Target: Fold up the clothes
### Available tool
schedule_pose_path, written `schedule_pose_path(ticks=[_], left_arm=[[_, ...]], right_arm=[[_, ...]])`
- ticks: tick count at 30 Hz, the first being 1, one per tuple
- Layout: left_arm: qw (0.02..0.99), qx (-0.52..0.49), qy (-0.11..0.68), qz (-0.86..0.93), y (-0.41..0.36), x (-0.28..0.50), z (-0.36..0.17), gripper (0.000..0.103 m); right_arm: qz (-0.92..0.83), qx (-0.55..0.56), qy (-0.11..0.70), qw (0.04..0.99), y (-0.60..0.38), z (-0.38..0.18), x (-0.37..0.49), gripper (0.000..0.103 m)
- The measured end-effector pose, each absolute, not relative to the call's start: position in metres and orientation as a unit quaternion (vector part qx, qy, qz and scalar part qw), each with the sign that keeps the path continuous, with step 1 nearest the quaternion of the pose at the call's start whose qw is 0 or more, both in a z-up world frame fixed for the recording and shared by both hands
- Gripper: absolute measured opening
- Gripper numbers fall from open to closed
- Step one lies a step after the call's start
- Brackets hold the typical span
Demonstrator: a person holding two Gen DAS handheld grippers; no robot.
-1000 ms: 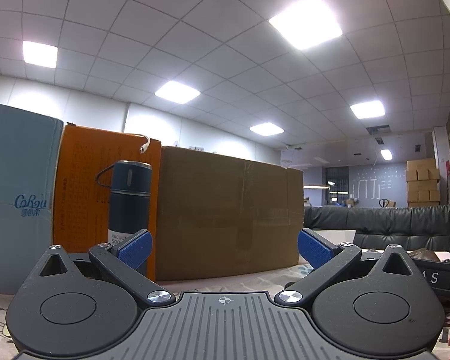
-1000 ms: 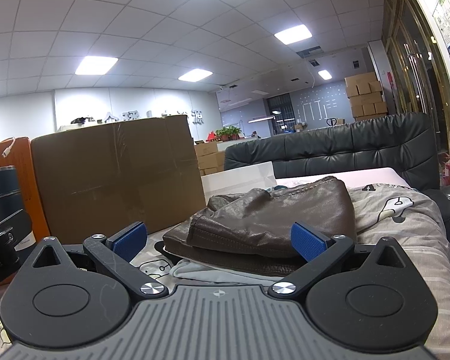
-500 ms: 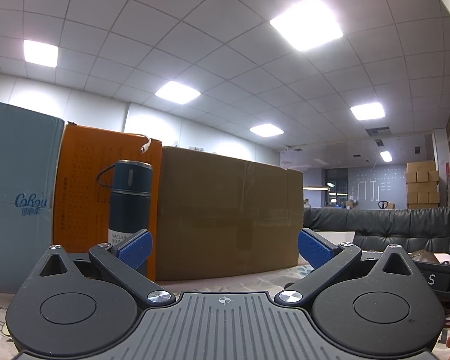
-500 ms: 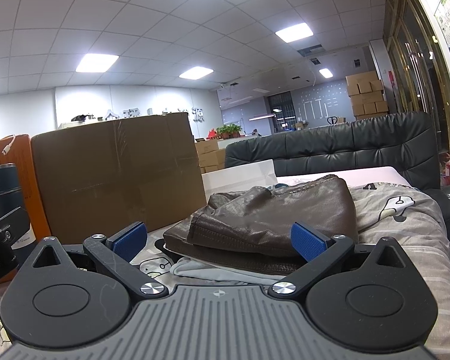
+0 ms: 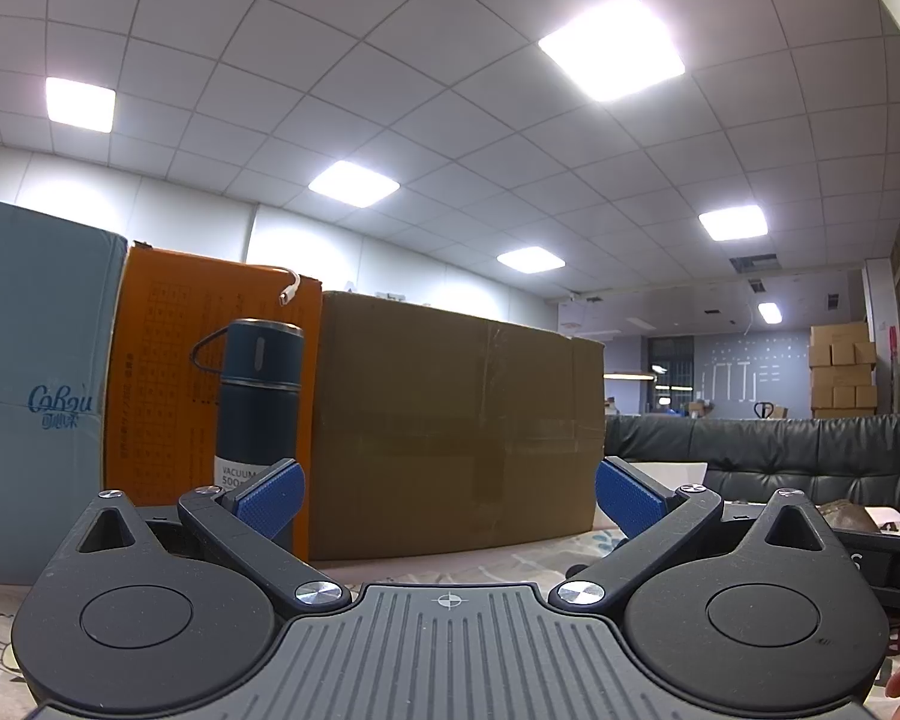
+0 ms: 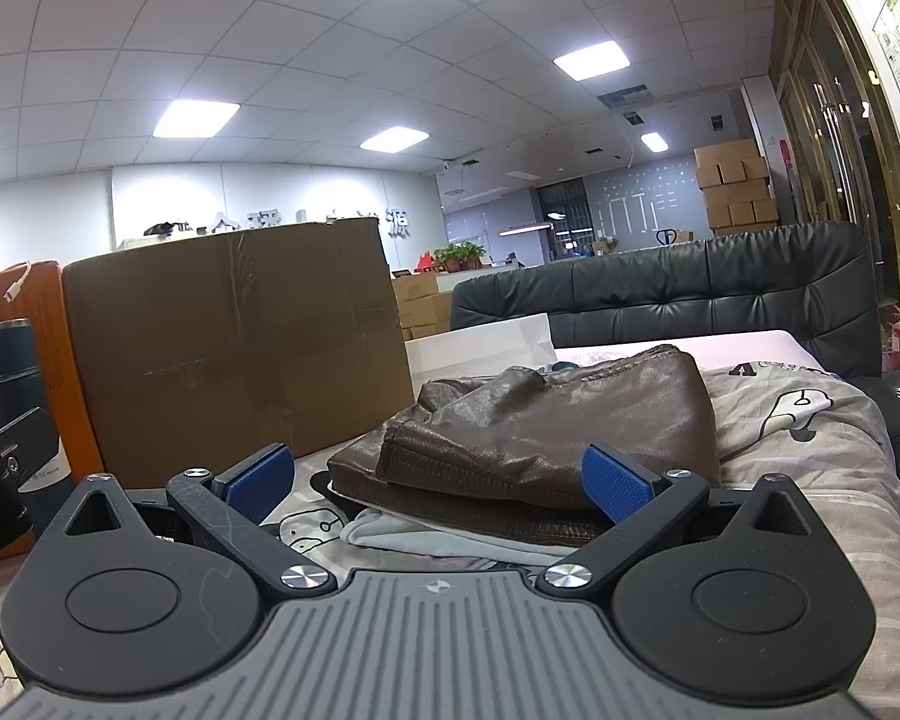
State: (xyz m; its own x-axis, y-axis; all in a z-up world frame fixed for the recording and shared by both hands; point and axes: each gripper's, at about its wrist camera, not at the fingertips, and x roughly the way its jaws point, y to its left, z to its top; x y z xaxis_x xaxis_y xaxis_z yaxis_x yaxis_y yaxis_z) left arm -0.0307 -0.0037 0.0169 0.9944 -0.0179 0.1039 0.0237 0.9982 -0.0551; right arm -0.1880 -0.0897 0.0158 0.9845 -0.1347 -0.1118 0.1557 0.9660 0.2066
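Jacket (image 6: 546, 420) lies just beyond right tool (image 6: 438, 483).

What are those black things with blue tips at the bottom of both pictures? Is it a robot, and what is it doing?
It is not a robot. A person holds two grabbing tools, one in each hand, and each tool has a small camera looking forward along its two fingers.

One picture comes from the left gripper. Its blue pads stand wide apart, so it is open and holds nothing. Ahead of it are a dark blue flask, an orange box, a big brown box and a grey-blue box.

The other picture comes from the right gripper, also open and empty. In front of it a brown jacket lies on top of a pale garment, on a sheet with cartoon drawings. A black sofa stands behind.

The job is folding clothes.
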Motion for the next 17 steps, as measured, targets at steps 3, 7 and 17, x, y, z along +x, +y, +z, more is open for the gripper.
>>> schedule_pose_path(ticks=[3, 7, 17], left_arm=[[0.998, -0.029, -0.051, -0.011, -0.0031, -0.0304, 0.0171, 0.103], [0.998, -0.029, -0.051, -0.011, -0.0033, -0.0297, 0.0165, 0.103], [0.998, -0.030, -0.051, -0.011, -0.0027, -0.0292, 0.0157, 0.103]], right_arm=[[-0.073, 0.108, 0.049, 0.990, -0.0897, 0.0156, -0.1881, 0.103], [-0.073, 0.107, 0.049, 0.990, -0.0895, 0.0156, -0.1878, 0.103], [-0.073, 0.107, 0.049, 0.990, -0.0891, 0.0154, -0.1878, 0.103]])
